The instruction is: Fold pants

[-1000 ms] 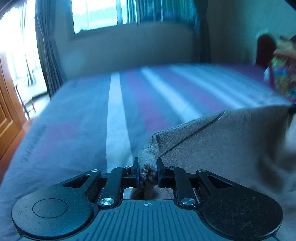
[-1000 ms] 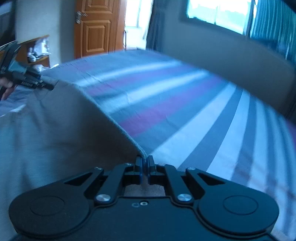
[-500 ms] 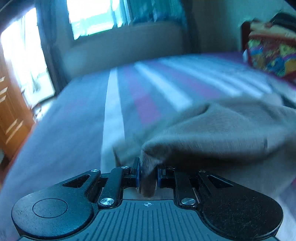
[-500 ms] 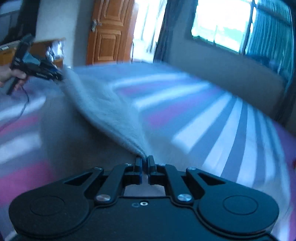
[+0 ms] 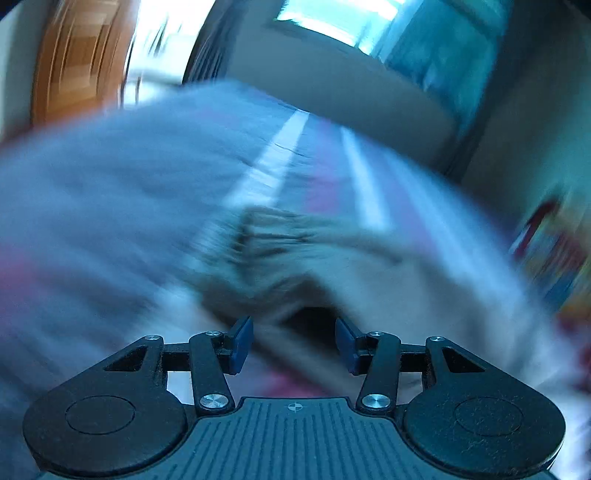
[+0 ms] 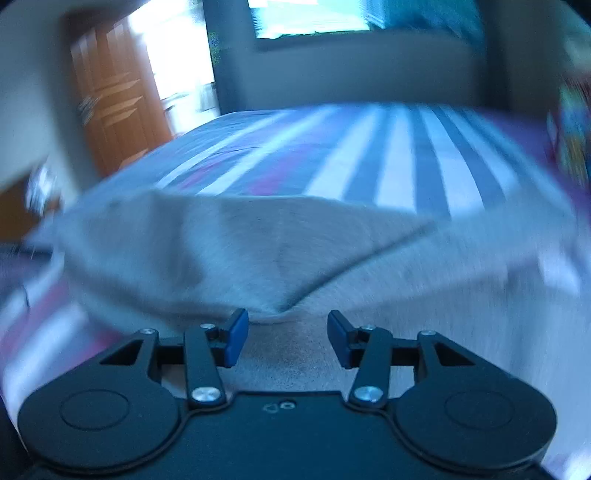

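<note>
While both views are smeared by motion blur, the left gripper (image 5: 294,345) is seen with its blue-padded fingers (image 5: 242,343) spread wide and nothing between them, poised just short of a rumpled bunch of the grey pants (image 5: 295,254). From the other hand, the right gripper (image 6: 284,338) likewise stands released, its blue pads (image 6: 236,338) parted on either side of a folded edge of the pants (image 6: 236,254), which reaches to just in front of the gap without being pinched. Grey fabric lies under and ahead of that gripper in a broad folded layer whose upper flap shows a slanting edge running toward the right. Beneath the garment is a bed (image 6: 373,158) covered in a sheet striped blue, white and purple, its stripes running away from the cameras. Farther off, a wooden door (image 6: 114,110) stands at the left beside a bright doorway, and a window (image 6: 310,18) glows above the grey far wall. Something brightly patterned sits at the right edge of the bed in both views, too blurred to identify.
</note>
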The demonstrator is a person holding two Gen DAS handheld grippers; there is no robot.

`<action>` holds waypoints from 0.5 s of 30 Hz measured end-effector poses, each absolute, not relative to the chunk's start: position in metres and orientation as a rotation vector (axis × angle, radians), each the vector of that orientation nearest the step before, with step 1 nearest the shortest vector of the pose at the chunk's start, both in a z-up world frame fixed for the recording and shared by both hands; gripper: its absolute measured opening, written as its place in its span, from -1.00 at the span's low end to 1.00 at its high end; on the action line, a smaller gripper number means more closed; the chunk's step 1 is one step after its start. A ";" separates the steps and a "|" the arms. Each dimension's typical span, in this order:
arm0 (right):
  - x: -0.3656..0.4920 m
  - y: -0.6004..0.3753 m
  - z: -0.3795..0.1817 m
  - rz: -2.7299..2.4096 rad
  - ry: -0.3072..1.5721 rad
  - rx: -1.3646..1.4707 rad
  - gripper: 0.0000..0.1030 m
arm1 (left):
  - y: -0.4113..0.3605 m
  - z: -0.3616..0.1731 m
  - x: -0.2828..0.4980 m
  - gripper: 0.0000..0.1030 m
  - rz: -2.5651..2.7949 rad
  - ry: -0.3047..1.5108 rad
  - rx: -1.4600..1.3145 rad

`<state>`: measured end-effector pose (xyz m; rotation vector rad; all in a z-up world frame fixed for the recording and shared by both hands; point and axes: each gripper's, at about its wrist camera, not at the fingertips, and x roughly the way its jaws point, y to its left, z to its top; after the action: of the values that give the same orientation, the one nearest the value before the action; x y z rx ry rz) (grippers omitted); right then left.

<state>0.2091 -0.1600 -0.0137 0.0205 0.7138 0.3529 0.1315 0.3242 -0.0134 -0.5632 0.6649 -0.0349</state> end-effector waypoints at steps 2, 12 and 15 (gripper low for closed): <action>0.218 -0.172 -0.017 0.298 0.761 0.171 -0.08 | 0.330 -0.029 0.136 -0.06 -0.079 0.664 -0.782; 0.274 -0.189 -0.041 0.102 0.971 0.431 0.03 | 0.337 -0.054 0.159 -0.49 -0.023 0.665 -1.022; 0.277 -0.195 -0.045 0.094 0.967 0.422 -0.77 | 0.336 -0.039 0.186 -0.66 -0.046 0.666 -0.930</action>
<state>0.2774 -0.1947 -0.0449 0.4216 0.9666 0.0938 0.1862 0.3365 -0.0394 -0.9303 0.6659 -0.0460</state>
